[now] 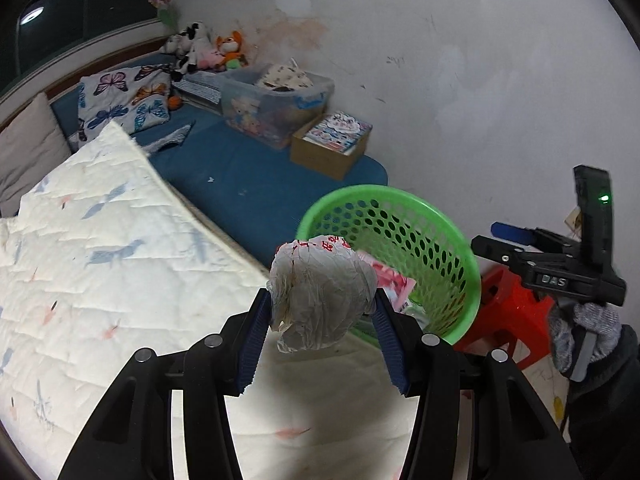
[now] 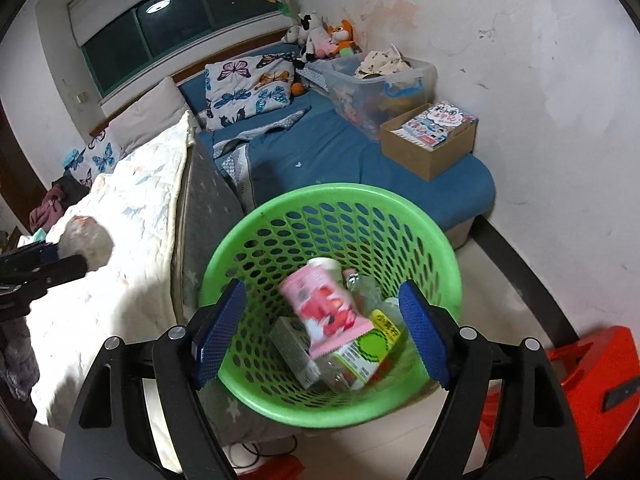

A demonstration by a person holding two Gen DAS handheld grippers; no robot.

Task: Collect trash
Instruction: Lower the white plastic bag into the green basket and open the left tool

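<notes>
My left gripper (image 1: 322,312) is shut on a crumpled white paper ball (image 1: 320,296) with red print, held above the quilt just left of the green basket (image 1: 472,276). My right gripper (image 2: 324,332) is open and empty, its blue pads (image 2: 424,332) spread over the green basket (image 2: 332,200). The basket holds a blurred pink carton (image 2: 324,308), a green-labelled packet (image 2: 368,352) and other wrappers. The left gripper with the paper ball (image 2: 86,244) shows at the left edge of the right wrist view. The right gripper (image 1: 560,264) shows at the right of the left wrist view.
A white quilt (image 1: 100,280) covers the bed's near side, a blue sheet (image 1: 248,176) beyond. A clear storage bin (image 2: 380,80), a cardboard box of books (image 2: 432,140), pillows and plush toys (image 2: 320,36) line the wall. A red stool (image 2: 592,380) stands right of the basket.
</notes>
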